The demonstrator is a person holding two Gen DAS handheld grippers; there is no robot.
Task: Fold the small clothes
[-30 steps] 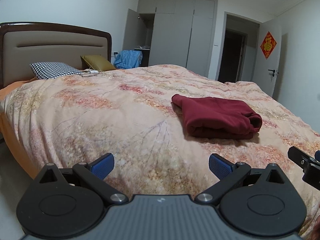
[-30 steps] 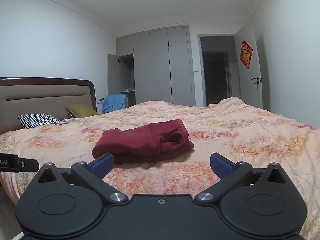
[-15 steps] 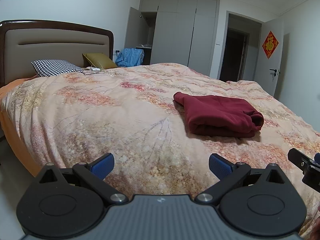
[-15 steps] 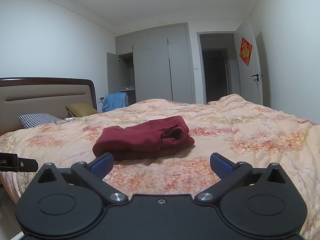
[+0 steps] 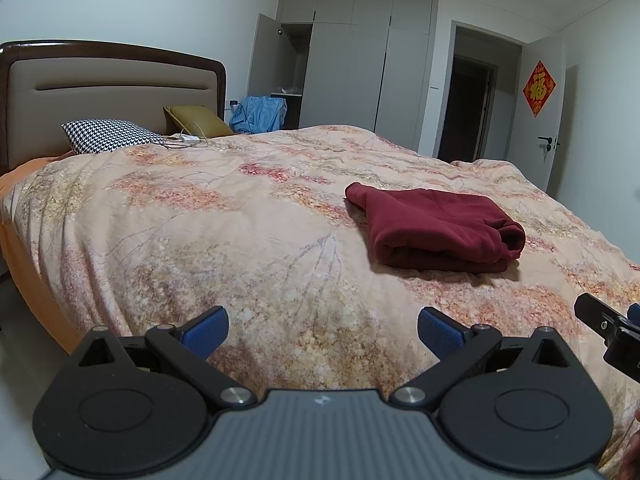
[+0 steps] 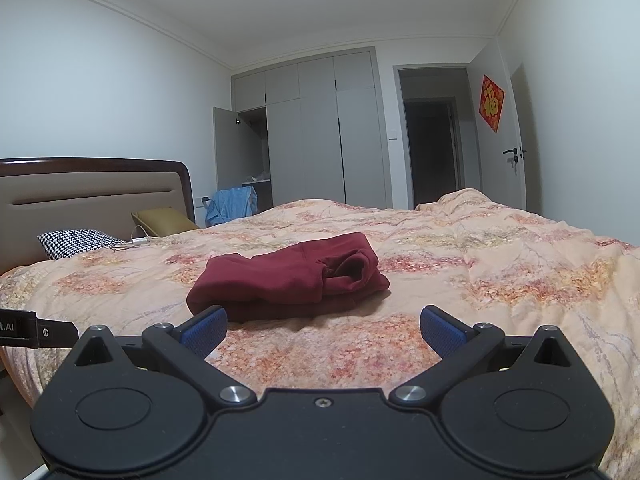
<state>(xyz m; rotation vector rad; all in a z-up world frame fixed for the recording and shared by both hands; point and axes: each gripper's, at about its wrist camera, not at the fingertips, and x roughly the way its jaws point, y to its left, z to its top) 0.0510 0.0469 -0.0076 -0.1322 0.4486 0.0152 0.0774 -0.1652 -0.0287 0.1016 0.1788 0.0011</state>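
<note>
I see a dark red folded garment (image 5: pixel 434 228) on a peach floral quilt (image 5: pixel 224 232). Black-white houndstooth pillow (image 5: pixel 110 135), olive cushion (image 5: pixel 196 120), blue cloth (image 5: pixel 262 110), grey wardrobe (image 5: pixel 360 64), blue finger pads (image 6: pixel 204 328).

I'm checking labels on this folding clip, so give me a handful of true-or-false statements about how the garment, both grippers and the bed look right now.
1. The dark red garment lies folded on the floral bedspread. True.
2. The left gripper is shut on the garment. False: its jaws are wide open and hold nothing, short of the garment.
3. The right gripper is open and empty. True.
4. The houndstooth pillow rests on top of the garment. False: it lies by the headboard, far from the garment.
5. The wardrobe has one door standing open. True.
</note>
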